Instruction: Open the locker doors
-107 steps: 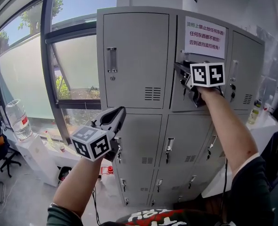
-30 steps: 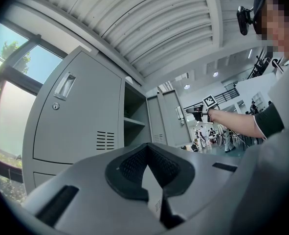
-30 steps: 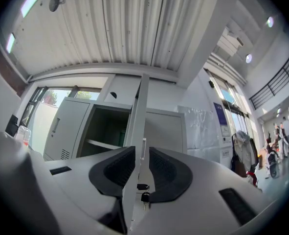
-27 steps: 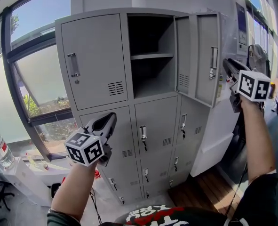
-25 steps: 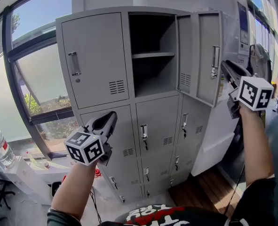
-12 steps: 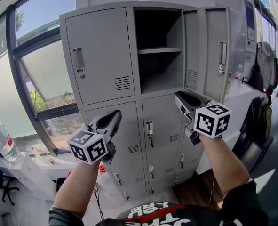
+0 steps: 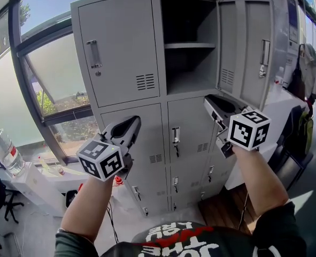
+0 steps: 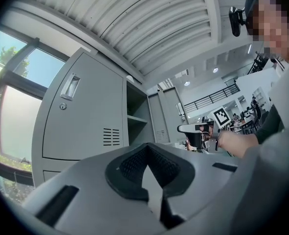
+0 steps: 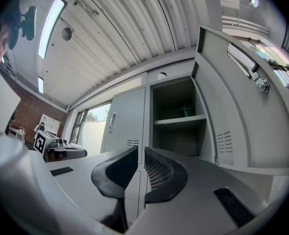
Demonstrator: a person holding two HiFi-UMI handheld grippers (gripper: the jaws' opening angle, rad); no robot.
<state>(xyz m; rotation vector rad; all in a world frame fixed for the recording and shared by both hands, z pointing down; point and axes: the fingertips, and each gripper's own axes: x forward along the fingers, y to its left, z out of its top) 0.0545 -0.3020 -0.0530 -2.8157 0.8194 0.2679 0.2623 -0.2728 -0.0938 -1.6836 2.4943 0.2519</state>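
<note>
The grey locker bank [image 7: 141,116] fills the head view. Its top-left door [image 7: 120,50] is closed, with its handle [image 7: 95,54] showing. The top-middle compartment [image 7: 190,63] stands open, its door [image 7: 228,47] swung to the right, and the top-right door [image 7: 256,52] is also swung out. My right gripper [image 7: 210,101] hovers in front of the closed middle-row doors, touching nothing. Its jaws have just been closing and now stand a narrow slit apart [image 9: 140,153], empty. My left gripper [image 7: 132,123] hangs shut and empty in front of the middle-left door [image 8: 146,148].
The lower locker doors [image 7: 175,135] are closed, each with a handle. A large window [image 7: 51,68] is at the left, with a water bottle [image 7: 2,151] and a white table [image 7: 35,181] below it. A counter [image 7: 286,108] and hanging clothes [image 7: 307,68] stand at the right.
The top-middle and top-right doors, closed at first, now stand open. My right gripper has dropped from the right door's handle down and left to the middle row. The left gripper stayed put.
</note>
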